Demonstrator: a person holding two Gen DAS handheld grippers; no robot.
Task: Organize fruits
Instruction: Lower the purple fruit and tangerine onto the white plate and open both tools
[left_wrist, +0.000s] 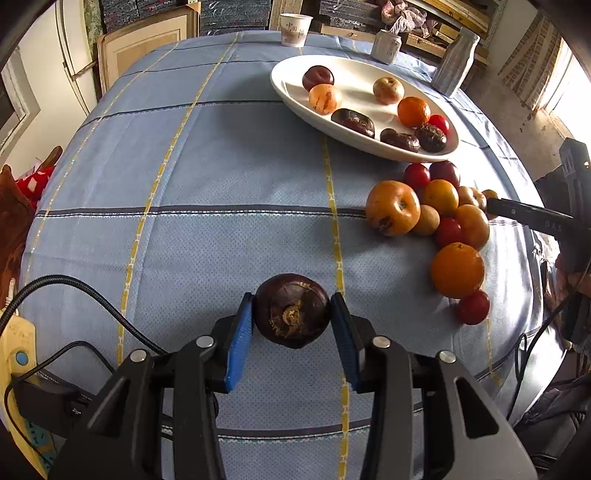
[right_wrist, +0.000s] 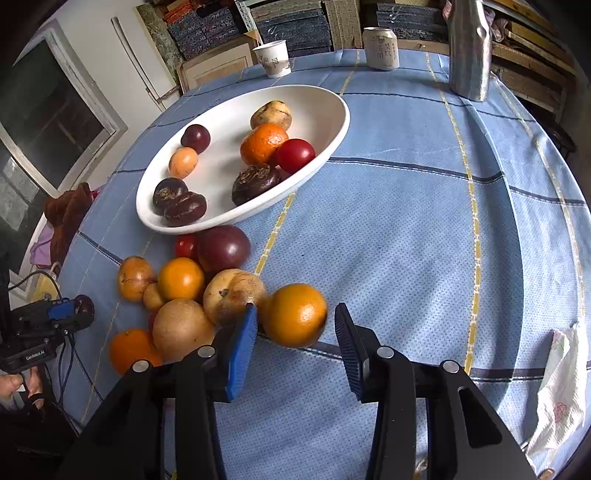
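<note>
Your left gripper (left_wrist: 291, 317): pads clamped on a dark brown fruit (left_wrist: 291, 310), held above the blue checked tablecloth (left_wrist: 184, 240).
White oval dish (left_wrist: 295, 66): fruit already inside.
Loose fruit pile (right_wrist: 184, 295): just beside the dish.
Your right gripper (right_wrist: 293, 328): jaws apart around an orange (right_wrist: 295, 314), left pad touching, right pad clear.
</note>
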